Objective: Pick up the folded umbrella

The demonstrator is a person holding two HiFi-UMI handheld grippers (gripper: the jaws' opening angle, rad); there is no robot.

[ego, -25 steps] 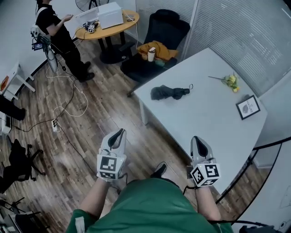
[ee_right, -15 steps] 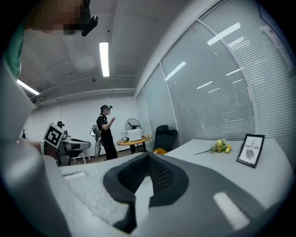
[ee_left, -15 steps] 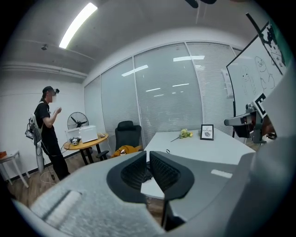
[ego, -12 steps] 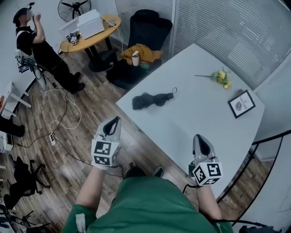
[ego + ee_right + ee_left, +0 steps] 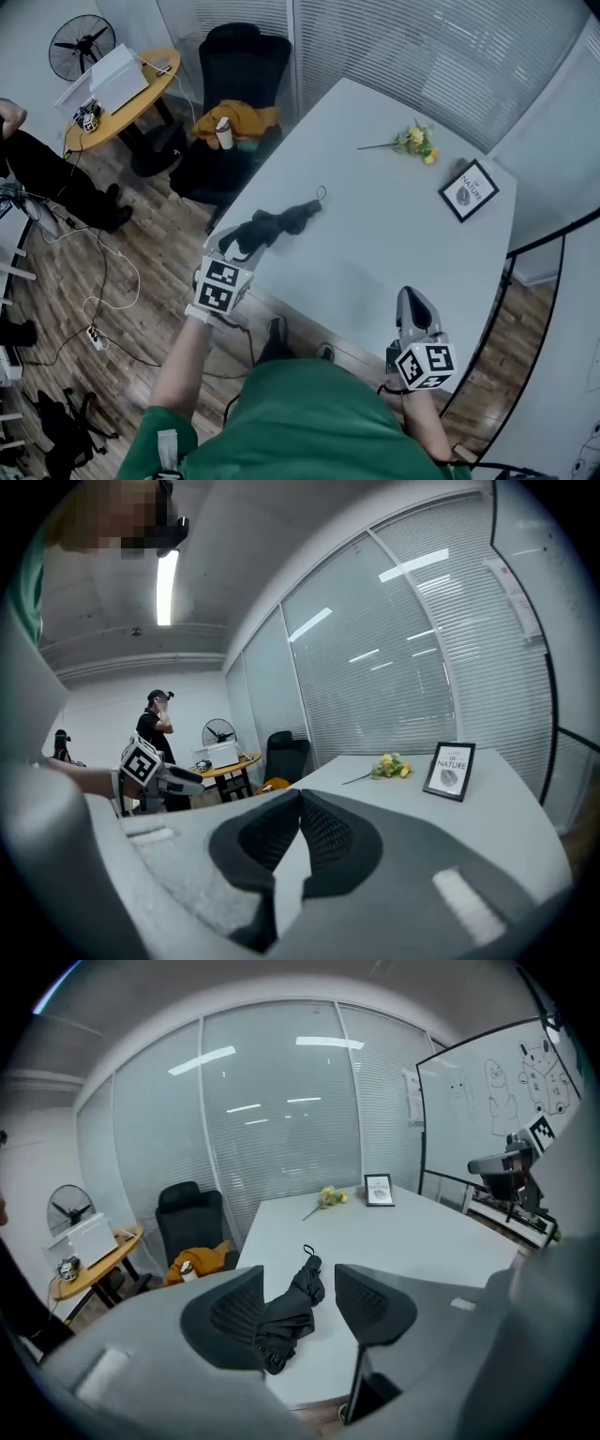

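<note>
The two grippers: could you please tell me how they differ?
The left gripper's jaws are apart and opening, with the umbrella between them, unpressed; the right gripper's jaws are together and empty. The left gripper is at the umbrella; the right gripper is off by the table's near edge. Both point across the table.

Dim, cool ceiling-strip light, heavy fisheye edges, slight blur
</note>
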